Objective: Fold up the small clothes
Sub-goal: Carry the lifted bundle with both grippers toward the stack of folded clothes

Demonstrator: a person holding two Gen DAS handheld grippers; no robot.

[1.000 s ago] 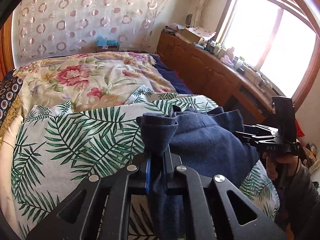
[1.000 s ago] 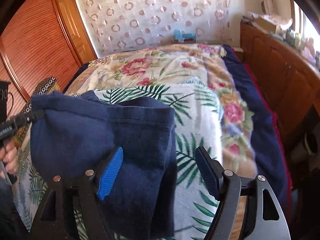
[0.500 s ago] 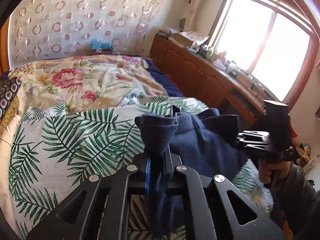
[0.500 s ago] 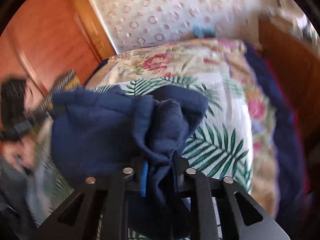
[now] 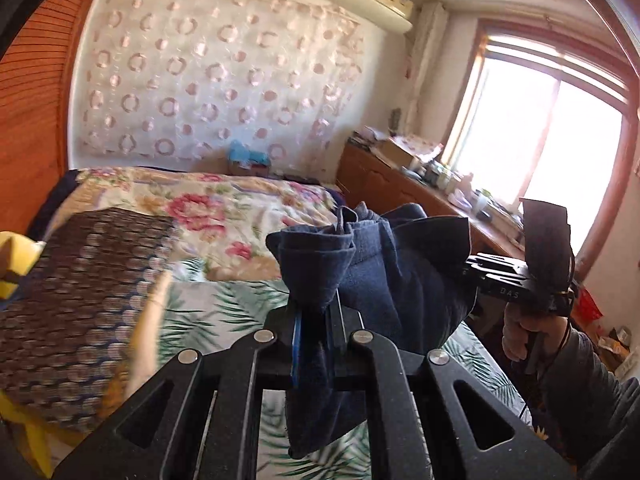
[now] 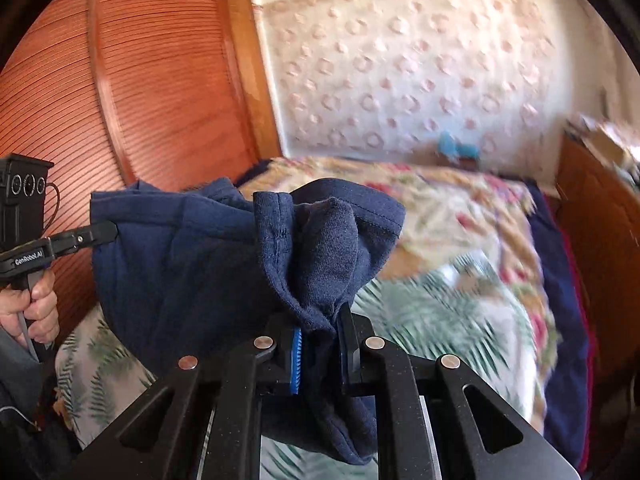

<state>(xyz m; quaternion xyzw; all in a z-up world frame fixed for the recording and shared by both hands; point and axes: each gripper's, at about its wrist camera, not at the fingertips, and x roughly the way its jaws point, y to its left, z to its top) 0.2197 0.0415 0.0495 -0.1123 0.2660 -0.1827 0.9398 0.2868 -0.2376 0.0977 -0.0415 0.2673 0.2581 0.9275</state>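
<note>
Where legible: "GenRobot.AI" on left claw point(image 6: 102, 236)

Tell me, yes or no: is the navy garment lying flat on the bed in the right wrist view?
No: the navy garment hangs bunched above the bed, pinched by both grippers.

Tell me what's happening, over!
Left gripper shut on navy garment. Right gripper closing, bunched cloth between. Garment hangs above bed. Nothing in the way.
</note>
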